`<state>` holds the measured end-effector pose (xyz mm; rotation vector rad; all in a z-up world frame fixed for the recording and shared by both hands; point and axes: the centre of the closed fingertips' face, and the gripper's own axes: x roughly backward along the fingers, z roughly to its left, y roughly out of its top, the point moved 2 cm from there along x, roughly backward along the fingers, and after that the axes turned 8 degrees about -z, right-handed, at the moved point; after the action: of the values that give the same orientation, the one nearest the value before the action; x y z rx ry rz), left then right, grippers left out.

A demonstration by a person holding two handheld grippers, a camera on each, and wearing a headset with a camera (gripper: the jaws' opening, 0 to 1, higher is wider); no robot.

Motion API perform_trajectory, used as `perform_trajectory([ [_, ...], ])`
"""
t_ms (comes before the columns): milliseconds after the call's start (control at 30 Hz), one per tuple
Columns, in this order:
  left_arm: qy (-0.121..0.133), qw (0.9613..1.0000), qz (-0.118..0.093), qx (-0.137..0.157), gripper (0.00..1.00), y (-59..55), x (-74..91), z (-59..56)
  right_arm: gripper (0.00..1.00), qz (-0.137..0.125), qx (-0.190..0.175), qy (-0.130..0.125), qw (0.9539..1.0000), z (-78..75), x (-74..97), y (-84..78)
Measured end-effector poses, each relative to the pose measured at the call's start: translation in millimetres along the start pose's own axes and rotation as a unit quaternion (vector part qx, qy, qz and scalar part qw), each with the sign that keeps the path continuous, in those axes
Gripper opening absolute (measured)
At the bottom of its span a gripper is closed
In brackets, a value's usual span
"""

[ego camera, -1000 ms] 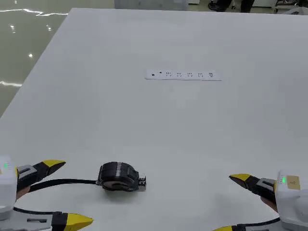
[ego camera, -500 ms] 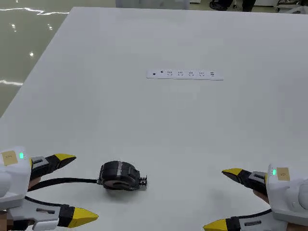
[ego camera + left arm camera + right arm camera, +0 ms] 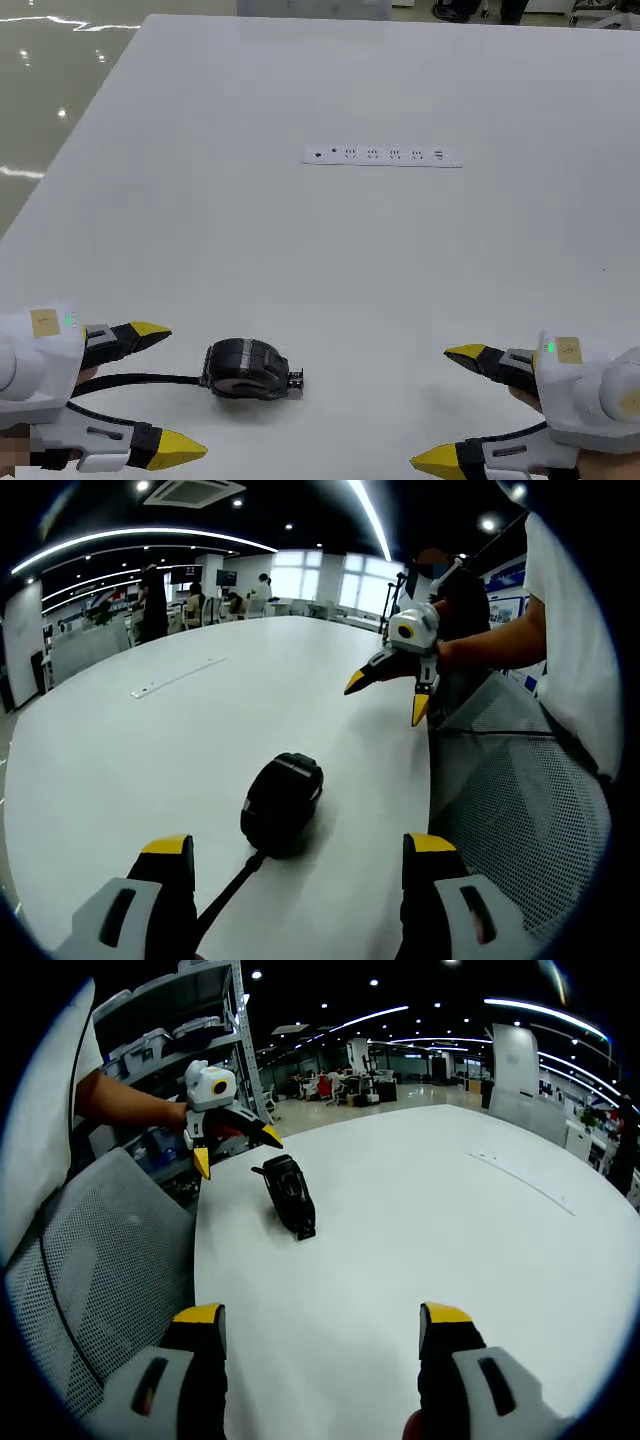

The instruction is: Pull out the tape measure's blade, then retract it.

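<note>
Both grippers are open and hold nothing. The left gripper [image 3: 182,390] is at the near left of the table [image 3: 350,260] and the right gripper [image 3: 432,407] at the near right, well apart. Just beyond the left jaws, clear of them, the tape measure [image 3: 250,368] lies on the table with its blade wound in and the hook end toward the right gripper. Its black strap [image 3: 140,378] runs back between the left jaws. A power strip [image 3: 382,155] lies farther off.

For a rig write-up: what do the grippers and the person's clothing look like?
Both the left gripper and right gripper: white bodies, black jaws with pointed yellow tips, a green light, a tan sticker, a thin black cable. The person wears white short sleeves.
</note>
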<state>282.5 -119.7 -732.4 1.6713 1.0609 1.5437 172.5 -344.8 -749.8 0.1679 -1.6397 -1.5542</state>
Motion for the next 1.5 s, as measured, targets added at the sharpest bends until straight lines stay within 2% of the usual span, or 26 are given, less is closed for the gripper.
perform_trajectory([
  [233,-0.012,0.9999,0.009,-0.005,0.79,-3.3,-5.3,1.1,0.77,0.001,0.002,0.008,1.0,-0.1,-6.4,0.0],
  [667,-0.031,0.9993,0.018,-0.01,0.71,-8.3,-17.3,13.1,0.73,0.0,0.004,0.018,0.9998,-4.5,-17.6,1.7],
  [1500,-0.059,0.9974,0.026,-0.033,0.55,-6.5,-41.0,15.5,0.71,-0.001,-0.004,0.036,0.9993,-1.3,-32.0,1.7],
])
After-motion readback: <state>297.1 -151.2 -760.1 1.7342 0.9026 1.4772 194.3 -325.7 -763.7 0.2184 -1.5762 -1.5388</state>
